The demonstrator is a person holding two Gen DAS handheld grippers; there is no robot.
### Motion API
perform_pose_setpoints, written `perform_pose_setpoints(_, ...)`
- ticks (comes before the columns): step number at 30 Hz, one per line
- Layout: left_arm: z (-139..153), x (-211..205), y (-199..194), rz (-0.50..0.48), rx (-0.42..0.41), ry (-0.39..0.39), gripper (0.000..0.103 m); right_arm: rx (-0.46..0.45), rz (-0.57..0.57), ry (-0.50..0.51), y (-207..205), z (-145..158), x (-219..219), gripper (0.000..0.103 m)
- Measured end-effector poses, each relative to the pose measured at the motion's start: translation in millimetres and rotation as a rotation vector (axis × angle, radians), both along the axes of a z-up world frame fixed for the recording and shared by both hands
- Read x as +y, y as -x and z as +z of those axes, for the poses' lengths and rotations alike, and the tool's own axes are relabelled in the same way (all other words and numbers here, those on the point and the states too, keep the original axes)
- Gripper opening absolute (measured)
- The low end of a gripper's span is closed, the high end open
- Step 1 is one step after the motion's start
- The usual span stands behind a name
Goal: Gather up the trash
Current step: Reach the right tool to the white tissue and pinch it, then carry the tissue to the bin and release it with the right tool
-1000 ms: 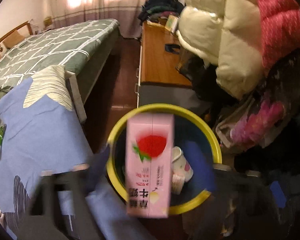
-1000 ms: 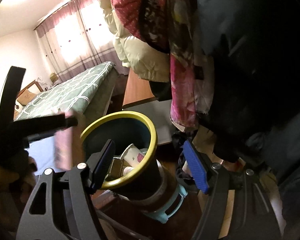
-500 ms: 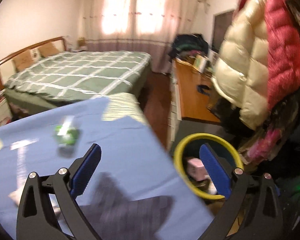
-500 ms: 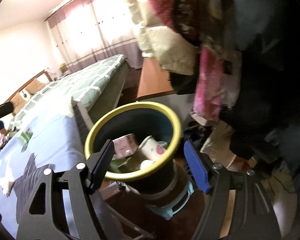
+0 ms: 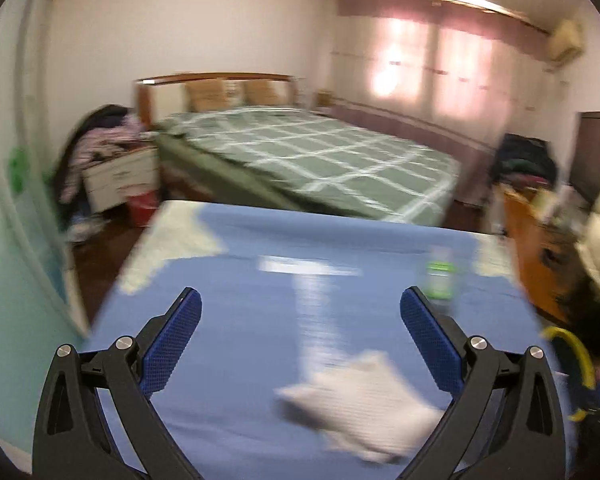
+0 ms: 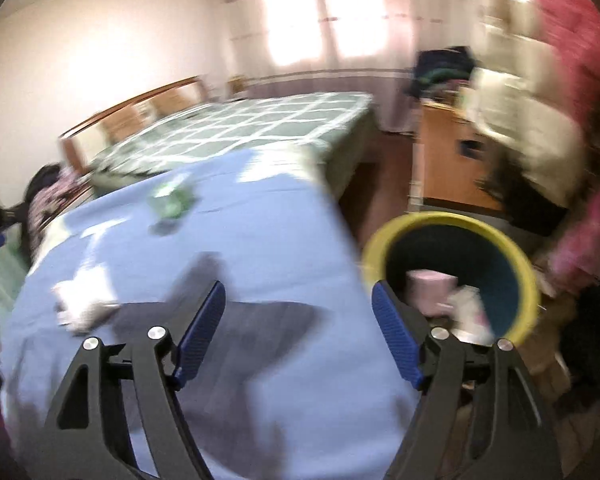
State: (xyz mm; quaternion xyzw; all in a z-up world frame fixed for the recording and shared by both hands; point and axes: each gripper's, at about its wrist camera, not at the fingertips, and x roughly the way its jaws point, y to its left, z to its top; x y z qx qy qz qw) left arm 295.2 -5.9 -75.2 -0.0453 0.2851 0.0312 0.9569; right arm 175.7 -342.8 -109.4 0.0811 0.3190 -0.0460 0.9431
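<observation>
From the left wrist, the empty, wide-open left gripper faces a crumpled white tissue at five o'clock and a green-labelled bottle at two o'clock on the blue-clothed worktop, both uncollected; from the right wrist, the empty right gripper, jaws opening, shows the yellow-rimmed bin at three o'clock holding a pink carton.

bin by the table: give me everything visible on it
The bin is round, with a thick yellow rim and a dark teal inside, plastic by the look. It stands upright and lidless on the floor beside the blue-covered table. Inside lie a pink carton and some blurred white trash. Neither gripper touches it.
</observation>
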Motion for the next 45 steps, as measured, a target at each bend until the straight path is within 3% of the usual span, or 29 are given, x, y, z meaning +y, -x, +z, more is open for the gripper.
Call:
perform_pose_setpoints(3,-18.1,40.0,-11.6,0.108,0.011,-0.021,0.098,0.015,0.121,0.025,-26.9,1.1,49.0,0.072)
perform_pose_setpoints(9,-50.2,94.4,-25.3,0.270,0.081,0.021,0.098,0.100,0.360,0.074,-71.1,-9.5,136.3,0.075)
perform_pose_setpoints(14,-57.4,104.8,-22.6,0.322,0.076,0.005,0.098,0.178,0.465,0.115,-94.7,-32.4,180.0,0.076)
perform_pose_setpoints(20,-62.9,100.4,-28.3,0.324,0.090,0.001,0.098,0.250,0.490,0.119,-105.6,-52.0,190.0,0.076)
perform_pose_setpoints(23,-62.6,98.5,-28.6,0.324,0.095,0.003,0.098,0.239,0.492,0.125,-100.7,-49.0,188.4,0.056)
perform_pose_setpoints(25,-62.1,98.3,-28.2,0.323,0.101,0.002,0.098,0.229,0.505,0.119,-97.2,-46.8,188.9,0.030)
perform_pose_setpoints(27,-63.8,98.0,-29.8,0.320,0.104,0.005,0.098,0.228,0.521,0.087,-95.5,-46.5,189.1,0.013)
perform_pose_setpoints(31,-64.9,95.9,-29.8,0.319,0.098,0.005,0.098,0.208,0.481,0.030,-93.2,-42.1,174.2,0.009)
perform_pose_setpoints(45,-66.3,81.2,-29.9,0.282,0.092,-0.005,0.098,0.012,0.031,0.010,-74.9,7.3,42.8,0.009)
